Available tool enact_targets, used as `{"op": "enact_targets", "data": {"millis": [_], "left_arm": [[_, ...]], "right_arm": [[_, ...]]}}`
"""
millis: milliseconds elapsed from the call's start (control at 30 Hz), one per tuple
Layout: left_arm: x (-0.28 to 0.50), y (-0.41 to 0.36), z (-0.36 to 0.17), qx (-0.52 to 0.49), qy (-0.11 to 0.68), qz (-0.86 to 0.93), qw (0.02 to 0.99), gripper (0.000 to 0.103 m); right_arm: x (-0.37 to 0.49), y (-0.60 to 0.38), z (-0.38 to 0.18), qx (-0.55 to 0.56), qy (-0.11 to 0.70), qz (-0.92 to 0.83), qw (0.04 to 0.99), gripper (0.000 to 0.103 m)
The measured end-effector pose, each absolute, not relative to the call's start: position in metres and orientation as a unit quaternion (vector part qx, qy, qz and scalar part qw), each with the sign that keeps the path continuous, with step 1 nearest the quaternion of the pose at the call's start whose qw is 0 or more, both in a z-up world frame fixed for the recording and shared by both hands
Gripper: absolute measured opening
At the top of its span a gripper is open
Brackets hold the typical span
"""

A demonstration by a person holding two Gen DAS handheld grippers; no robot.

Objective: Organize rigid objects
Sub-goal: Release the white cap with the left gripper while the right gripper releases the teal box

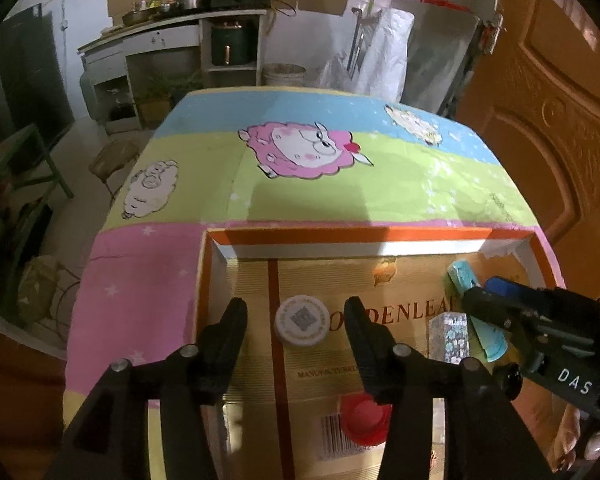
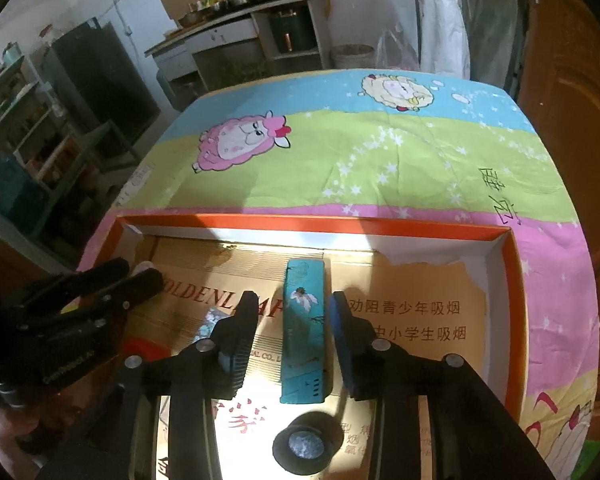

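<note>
Tray (image 2: 380, 227), orange-rimmed, on cartoon cloth (image 2: 400, 152). Inside: teal box (image 2: 303, 332) centre, apart from walls, between spread right gripper (image 2: 294, 312) fingers, untouched; white cap (image 1: 301, 326) leftward, between spread left gripper (image 1: 296, 314) fingers.

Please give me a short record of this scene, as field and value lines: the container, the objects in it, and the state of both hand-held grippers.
container: orange-rimmed box on a cartoon sheep cloth
box floor: gold printed cardboard
objects inside: white cap, red cap, teal flat box, small floral box, dark round lid
left hand-held gripper: open, above the white cap
right hand-held gripper: open, fingers either side of the teal flat box, not closed on it
</note>
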State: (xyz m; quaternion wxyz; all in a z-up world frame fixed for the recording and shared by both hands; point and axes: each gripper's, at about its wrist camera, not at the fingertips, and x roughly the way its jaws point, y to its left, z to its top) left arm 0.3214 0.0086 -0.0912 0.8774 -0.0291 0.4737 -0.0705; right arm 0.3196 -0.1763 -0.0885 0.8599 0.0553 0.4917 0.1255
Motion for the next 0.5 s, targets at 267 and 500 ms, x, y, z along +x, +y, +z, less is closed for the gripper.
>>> {"op": "enact_targets", "data": {"millis": [267,500], "left_arm": [[0.313,0.009,-0.077,-0.029,0.459,-0.069,0.885,0.05],[0.295,0.01,-0.062,-0.037,0.443,-0.068,0.893,0.05]], "right_arm": [[0.313,-0.175,-0.081,0.051,0.485,0.121,0.865,0.038],[0.3,-0.174,-0.072,0.051,0.481,0.121,0.867,0.038]]}}
